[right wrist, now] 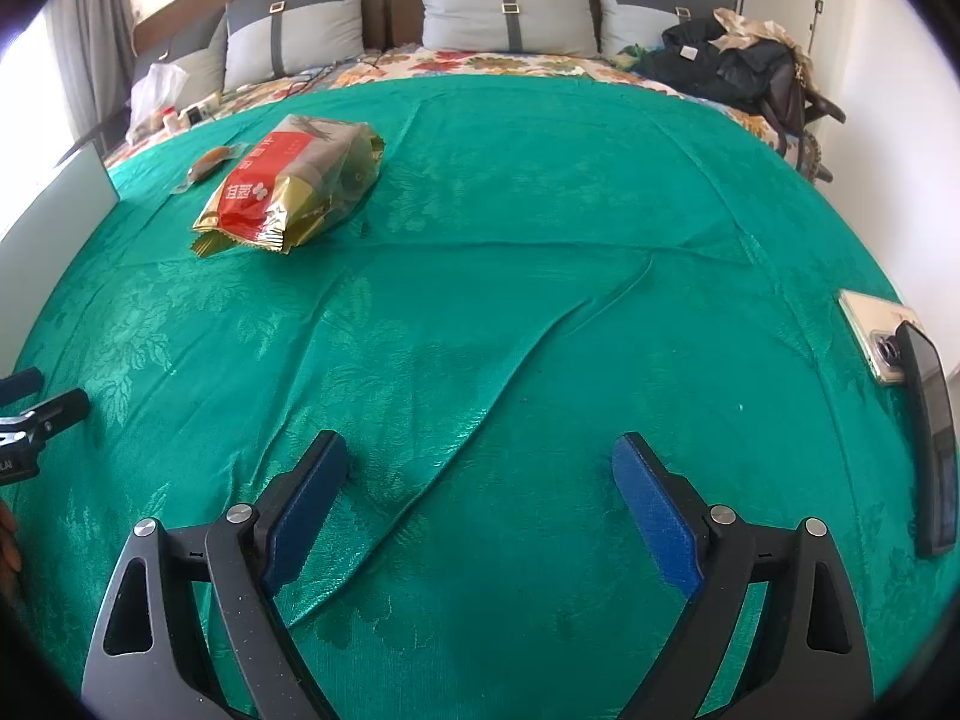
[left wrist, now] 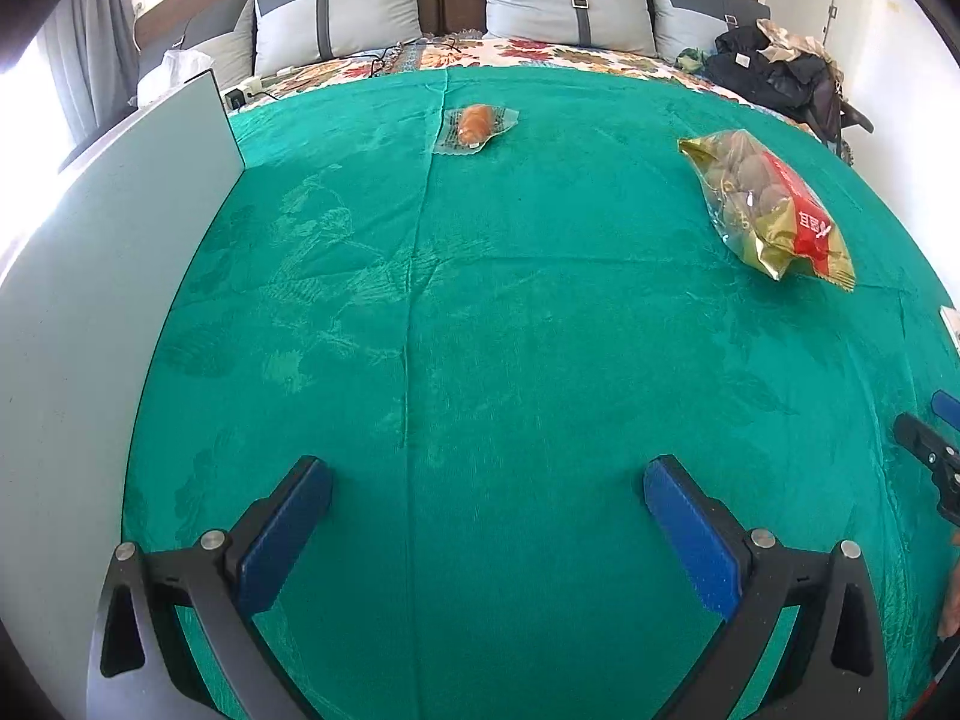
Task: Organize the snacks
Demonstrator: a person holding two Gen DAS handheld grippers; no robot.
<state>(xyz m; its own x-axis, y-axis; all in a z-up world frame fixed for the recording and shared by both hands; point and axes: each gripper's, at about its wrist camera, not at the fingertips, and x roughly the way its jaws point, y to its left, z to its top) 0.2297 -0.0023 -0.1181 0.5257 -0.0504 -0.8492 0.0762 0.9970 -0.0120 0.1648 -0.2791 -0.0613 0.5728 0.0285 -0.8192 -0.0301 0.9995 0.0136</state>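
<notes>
A gold and red snack bag (left wrist: pixel 771 204) lies on the green bedspread (left wrist: pixel 480 300), far right of my left gripper (left wrist: pixel 487 483), which is open with nothing between its blue pads. A small clear-wrapped bun (left wrist: pixel 476 125) rests farther back near the middle. In the right wrist view the snack bag (right wrist: pixel 294 186) lies far to the upper left, with the wrapped bun (right wrist: pixel 210 163) just behind it. My right gripper (right wrist: pixel 481 459) hangs open over a fold of the bedspread (right wrist: pixel 540 210), holding nothing.
A pale grey board (left wrist: pixel 108 276) stands along the left side. Two phones (right wrist: pixel 900 372) lie at the right edge. Pillows (left wrist: pixel 336 18), a floral sheet and dark clothes (left wrist: pixel 774 69) are at the bed's head. The other gripper's tip (left wrist: pixel 924 450) shows at the right edge.
</notes>
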